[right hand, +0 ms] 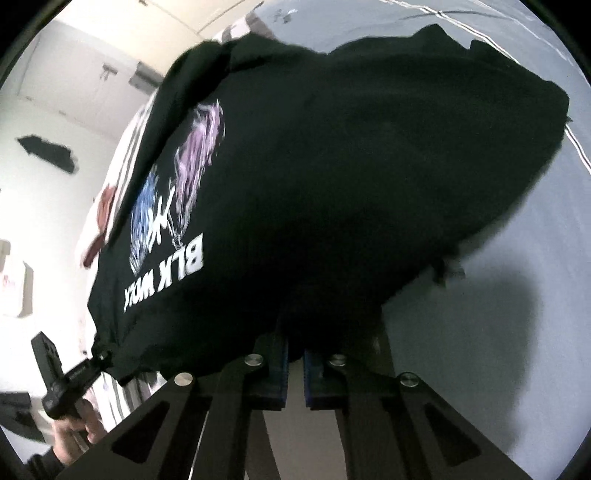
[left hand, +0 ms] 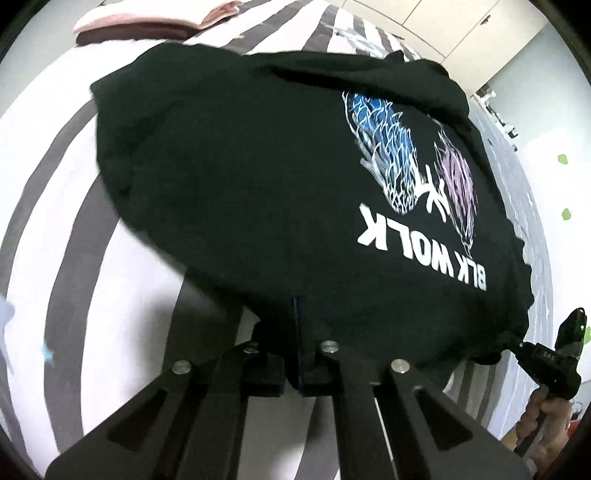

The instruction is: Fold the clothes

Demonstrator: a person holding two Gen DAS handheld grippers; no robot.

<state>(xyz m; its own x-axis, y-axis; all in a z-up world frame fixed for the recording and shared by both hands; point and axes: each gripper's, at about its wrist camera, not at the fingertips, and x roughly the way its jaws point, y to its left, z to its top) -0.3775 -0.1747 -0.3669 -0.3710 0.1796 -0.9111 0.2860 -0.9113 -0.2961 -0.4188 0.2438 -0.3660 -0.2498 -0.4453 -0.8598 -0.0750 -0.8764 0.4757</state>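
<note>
A black T-shirt (left hand: 258, 166) with a blue and pink print and white "BLK WOLK" lettering hangs lifted over a striped bed. My left gripper (left hand: 295, 354) is shut on its near hem. My right gripper (right hand: 295, 354) is shut on the hem too, and the shirt (right hand: 351, 177) fills its view. The right gripper also shows at the far right of the left wrist view (left hand: 517, 341), pinching the shirt's corner. The left gripper shows at the lower left of the right wrist view (right hand: 101, 360), pinching the other corner.
The bed has a grey and white striped cover (left hand: 55, 221). Folded pink and dark red clothes (left hand: 147, 22) lie at its far end. White wardrobe doors (left hand: 461, 22) and a wall stand behind. A plain grey sheet (right hand: 498, 332) lies under the right gripper.
</note>
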